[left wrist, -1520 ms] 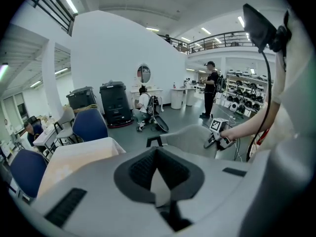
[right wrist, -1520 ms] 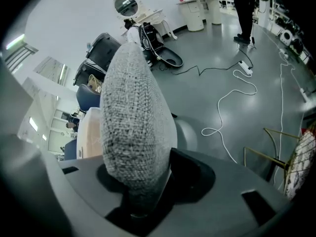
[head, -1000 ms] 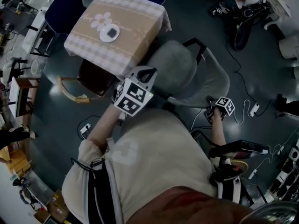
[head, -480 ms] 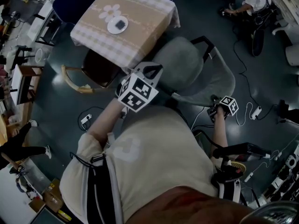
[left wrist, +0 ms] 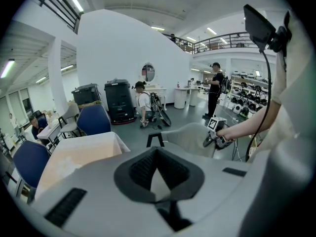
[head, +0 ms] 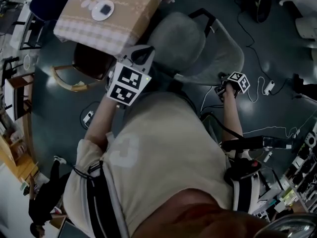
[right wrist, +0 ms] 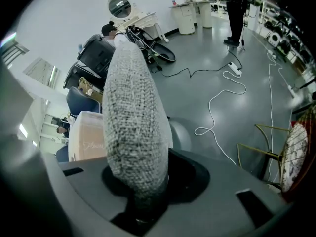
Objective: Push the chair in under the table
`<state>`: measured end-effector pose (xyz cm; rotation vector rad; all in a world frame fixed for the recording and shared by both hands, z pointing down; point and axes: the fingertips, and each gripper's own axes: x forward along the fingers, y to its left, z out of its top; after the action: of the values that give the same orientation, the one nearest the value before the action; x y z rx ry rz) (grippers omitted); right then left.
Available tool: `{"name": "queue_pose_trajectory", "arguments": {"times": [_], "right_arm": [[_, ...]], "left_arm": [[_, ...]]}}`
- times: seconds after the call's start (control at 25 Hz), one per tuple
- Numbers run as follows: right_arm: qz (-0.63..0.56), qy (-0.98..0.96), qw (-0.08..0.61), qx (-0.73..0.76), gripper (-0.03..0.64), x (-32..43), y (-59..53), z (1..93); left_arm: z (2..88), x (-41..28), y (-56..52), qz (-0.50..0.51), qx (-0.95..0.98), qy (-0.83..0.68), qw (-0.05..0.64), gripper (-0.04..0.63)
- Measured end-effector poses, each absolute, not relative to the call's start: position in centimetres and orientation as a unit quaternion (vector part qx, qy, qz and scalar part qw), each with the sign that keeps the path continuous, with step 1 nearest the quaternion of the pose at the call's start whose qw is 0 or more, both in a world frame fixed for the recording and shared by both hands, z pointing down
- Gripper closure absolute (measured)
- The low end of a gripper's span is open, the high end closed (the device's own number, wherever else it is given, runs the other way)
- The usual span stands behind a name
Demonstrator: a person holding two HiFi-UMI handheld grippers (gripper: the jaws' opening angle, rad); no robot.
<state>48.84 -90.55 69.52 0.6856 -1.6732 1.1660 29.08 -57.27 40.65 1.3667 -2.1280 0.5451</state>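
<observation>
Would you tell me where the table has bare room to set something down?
The table is bare all round the white disc, most toward the grey chair. Crowded: a wooden chair sits under its near side, and cables cross the floor right of the grey chair.

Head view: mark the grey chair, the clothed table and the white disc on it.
grey chair [head: 177, 36], head view, on the seat cushion.
table [head: 132, 3], head view, on bare cloth of the top.
white disc [head: 96, 12], head view, on its white edge beside the dark square.
</observation>
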Motion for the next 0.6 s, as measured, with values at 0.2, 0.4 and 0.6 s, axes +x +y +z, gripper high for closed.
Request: {"name": "queue_pose_trajectory", "arguments": {"times": [0.2,0.4,0.6], "right_arm": [[0.474,-0.682,0.477,0.286,0.505,48.87,-90.53,69.51],[0.467,-0.682,0.481,0.293,0.508,49.23,-90.35,69.60],[0.431,-0.685,0.506,0.297,0.509,48.94,-90.42,69.72]], "left_arm": [[41.01,29.23,-57.57,0.205,0.516,-0.784,0.277,0.588],[41.09,29.20,-57.78,0.213,0.520,-0.780,0.276,0.588],[40.96,28.88,-58.00,0.215,0.523,-0.778,0.276,0.588]]}}
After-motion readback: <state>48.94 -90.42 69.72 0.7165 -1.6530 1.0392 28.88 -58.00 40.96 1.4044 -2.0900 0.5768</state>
